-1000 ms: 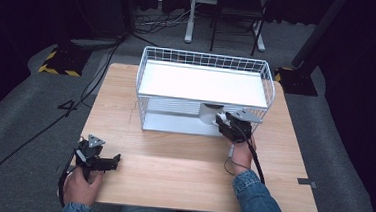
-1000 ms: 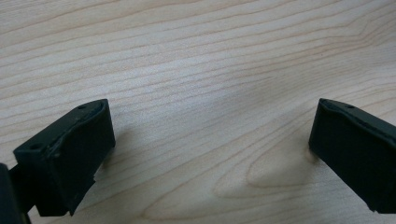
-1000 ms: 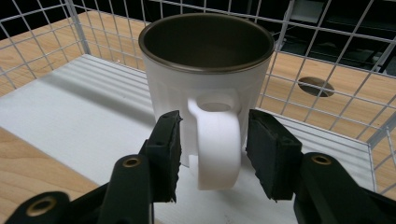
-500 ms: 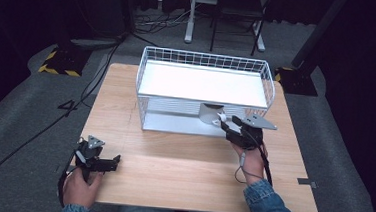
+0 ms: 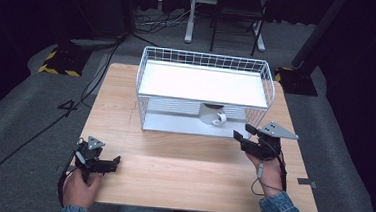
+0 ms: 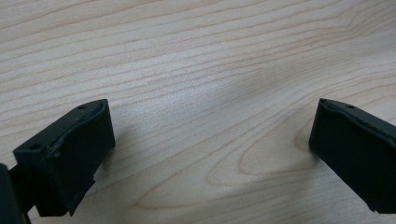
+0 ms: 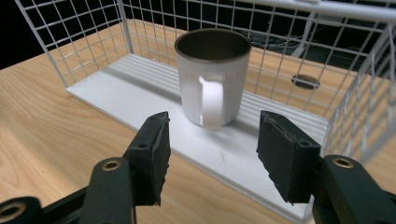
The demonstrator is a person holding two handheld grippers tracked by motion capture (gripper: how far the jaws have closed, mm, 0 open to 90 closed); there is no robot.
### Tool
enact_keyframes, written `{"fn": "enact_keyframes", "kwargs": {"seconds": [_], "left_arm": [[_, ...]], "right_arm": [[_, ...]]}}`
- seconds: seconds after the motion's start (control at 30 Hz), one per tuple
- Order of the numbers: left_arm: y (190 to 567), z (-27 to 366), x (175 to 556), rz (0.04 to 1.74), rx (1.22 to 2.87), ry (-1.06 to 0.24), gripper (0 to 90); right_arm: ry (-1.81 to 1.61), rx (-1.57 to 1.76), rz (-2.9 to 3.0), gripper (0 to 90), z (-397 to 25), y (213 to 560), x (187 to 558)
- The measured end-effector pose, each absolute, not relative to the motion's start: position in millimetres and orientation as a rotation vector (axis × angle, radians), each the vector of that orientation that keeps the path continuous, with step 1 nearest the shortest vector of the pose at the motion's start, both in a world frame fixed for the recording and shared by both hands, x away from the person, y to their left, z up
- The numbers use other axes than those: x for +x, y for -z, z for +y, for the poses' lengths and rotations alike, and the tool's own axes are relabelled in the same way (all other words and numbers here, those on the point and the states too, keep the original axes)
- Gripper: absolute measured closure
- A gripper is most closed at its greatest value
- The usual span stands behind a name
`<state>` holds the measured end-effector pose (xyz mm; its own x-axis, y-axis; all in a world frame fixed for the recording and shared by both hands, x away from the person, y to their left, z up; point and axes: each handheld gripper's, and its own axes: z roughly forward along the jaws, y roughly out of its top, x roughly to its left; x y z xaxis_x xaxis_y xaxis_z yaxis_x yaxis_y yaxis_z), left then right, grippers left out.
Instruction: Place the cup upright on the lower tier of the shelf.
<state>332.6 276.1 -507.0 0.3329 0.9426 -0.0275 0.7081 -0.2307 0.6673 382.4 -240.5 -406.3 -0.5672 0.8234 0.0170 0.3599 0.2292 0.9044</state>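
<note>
Right gripper [image 5: 248,138], jaws now apart and empty, I've drawn back toward the frame's lower right, leaving the mug [image 5: 213,114] upright on the rack's [image 5: 205,84] lower shelf, so placement looks done; left gripper [image 5: 106,163] rests open.

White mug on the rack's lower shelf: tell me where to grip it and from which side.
Grip the white mug across its handle, coming level from the rack's open front. The handle points straight at the right gripper, whose open jaws already straddle it, and the upper shelf blocks any approach from above.
</note>
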Motion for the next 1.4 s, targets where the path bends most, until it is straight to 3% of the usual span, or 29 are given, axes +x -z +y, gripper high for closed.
{"fn": "enact_keyframes", "kwargs": {"seconds": [0.6, 0.83, 1.4], "left_arm": [[507, 275, 337, 1.456, 2.01, -0.525, 0.4], [507, 275, 337, 1.456, 2.01, -0.525, 0.4], [507, 275, 337, 1.456, 2.01, -0.525, 0.4]], "right_arm": [[-1.203, 1.201, 2.102, 32.1, -304, 428, 360], [-1.159, 1.292, 2.135, 16.8, -328, 446, 359], [-1.035, 1.317, 2.233, 15.4, -343, 481, 357]]}}
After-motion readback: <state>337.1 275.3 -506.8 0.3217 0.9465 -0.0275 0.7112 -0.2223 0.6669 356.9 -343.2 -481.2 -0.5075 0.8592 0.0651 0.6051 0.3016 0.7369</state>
